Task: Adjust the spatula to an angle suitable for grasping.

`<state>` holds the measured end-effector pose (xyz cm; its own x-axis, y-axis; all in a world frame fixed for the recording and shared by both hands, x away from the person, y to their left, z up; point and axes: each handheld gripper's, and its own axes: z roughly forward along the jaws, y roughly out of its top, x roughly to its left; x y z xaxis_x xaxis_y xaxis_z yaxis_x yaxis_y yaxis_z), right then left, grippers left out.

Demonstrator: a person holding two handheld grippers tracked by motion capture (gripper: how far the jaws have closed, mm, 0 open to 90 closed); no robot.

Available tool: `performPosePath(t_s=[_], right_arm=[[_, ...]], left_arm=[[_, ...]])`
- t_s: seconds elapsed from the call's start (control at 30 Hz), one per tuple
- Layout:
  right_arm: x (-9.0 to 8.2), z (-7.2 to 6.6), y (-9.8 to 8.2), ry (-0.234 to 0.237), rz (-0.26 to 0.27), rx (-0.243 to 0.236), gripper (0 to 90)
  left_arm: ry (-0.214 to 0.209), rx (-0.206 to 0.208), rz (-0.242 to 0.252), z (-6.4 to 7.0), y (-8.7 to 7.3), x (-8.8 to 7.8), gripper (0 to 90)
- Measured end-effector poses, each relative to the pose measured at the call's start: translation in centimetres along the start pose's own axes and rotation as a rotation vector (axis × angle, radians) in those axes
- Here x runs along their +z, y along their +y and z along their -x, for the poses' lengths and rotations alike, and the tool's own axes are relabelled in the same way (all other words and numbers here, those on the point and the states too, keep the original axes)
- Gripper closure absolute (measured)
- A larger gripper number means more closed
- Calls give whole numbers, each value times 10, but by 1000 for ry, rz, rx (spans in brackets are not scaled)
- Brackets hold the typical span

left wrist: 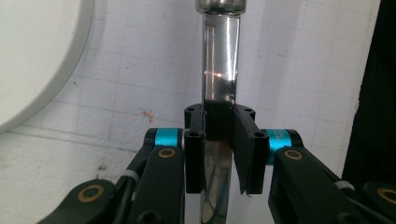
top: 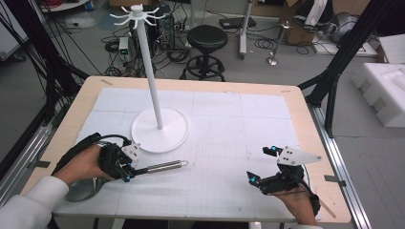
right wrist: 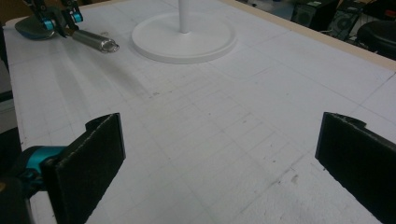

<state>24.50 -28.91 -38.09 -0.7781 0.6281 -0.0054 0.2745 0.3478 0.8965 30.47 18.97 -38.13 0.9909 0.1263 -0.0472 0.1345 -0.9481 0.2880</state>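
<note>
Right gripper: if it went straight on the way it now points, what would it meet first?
The right gripper, jaws open, faces bare white mat. Beyond that, most likely the round base of the white stand; the ladle handle lies off to one side. Depth is uncertain.

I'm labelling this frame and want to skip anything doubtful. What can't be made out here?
- Ladle bowl: in the high view the left hand and left tool cover most of it.
- Ladle handle: in the left gripper view the top edge crops its far end, and the closed jaws hide the gripped stretch.
- Stand top: in the right gripper view the upper edge cuts the pole off.
- Right tool: open, holding nothing.
</note>
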Motion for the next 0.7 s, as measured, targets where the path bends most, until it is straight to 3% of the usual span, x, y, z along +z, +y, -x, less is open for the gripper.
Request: performPosePath(t_s=[0.2,0.33,0.7], right_arm=[[0,-1,0,4,-1,3,5],[1,0,-1,3,-1,2,5],[0,1,-2,6,0,12,5]], left_arm=[[-29,0,21,-3,-2,7,751],[-58,30,-2,-3,1,15,750],[-82,14,-25,-8,3,26,744]])
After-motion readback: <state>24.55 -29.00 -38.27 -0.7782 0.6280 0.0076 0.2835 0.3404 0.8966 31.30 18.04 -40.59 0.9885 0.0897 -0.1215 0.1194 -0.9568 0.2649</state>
